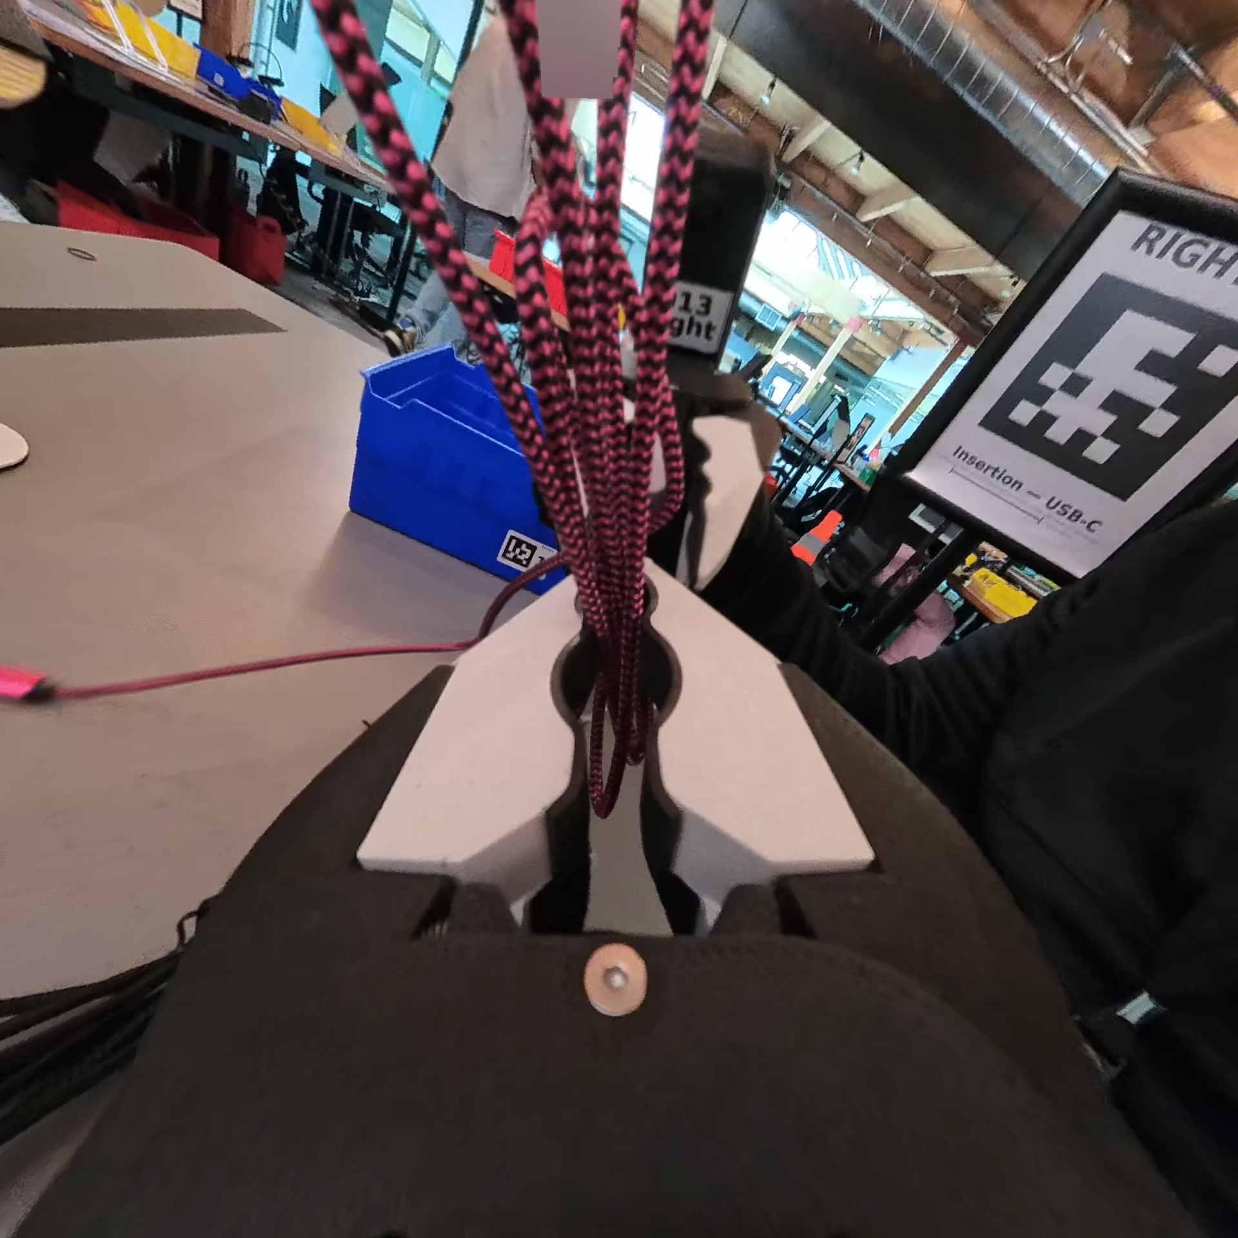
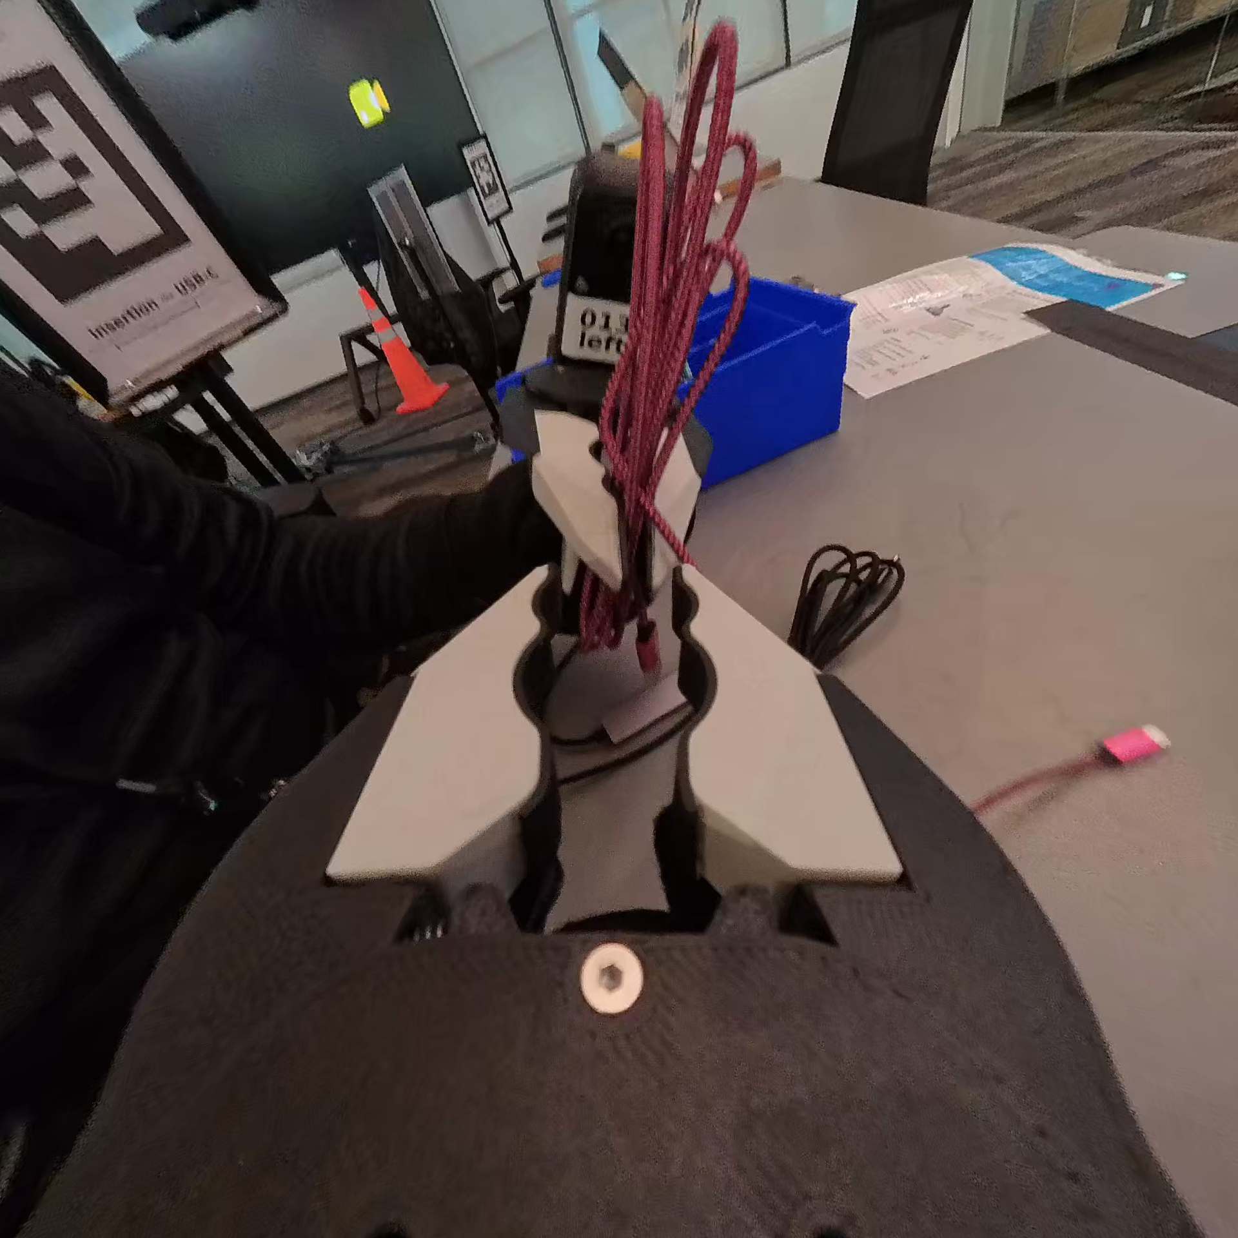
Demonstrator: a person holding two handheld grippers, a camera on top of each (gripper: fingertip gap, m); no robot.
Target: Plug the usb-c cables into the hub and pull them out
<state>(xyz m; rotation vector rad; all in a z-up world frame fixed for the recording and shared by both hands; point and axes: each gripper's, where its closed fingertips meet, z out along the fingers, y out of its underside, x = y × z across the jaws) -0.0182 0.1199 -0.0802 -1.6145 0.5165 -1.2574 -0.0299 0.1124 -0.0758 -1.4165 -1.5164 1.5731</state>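
My left gripper [image 1: 613,589] is shut on a folded bundle of pink-and-black braided cable [image 1: 603,469], held above the grey table [image 1: 167,536]. The loops stand up past its fingertips. One strand trails left to a pink plug [image 1: 20,683] lying on the table. In the right wrist view the left gripper [image 2: 606,509] grips the same bundle [image 2: 676,268]. The bundle's lower end and a red plug [image 2: 648,646] hang between the fingertips of my right gripper [image 2: 613,603]. The right gripper is open and its pads do not press the cable.
A blue bin [image 2: 770,375] stands on the table behind the grippers. A coiled black cable [image 2: 844,596] lies to the right, with papers [image 2: 971,308] beyond it. The loose pink plug [image 2: 1132,743] lies far right. A marker sign on a stand [image 1: 1105,375] and a black sleeve [image 2: 268,569] are close by. Less than 4 cm separates the two grippers' tips.
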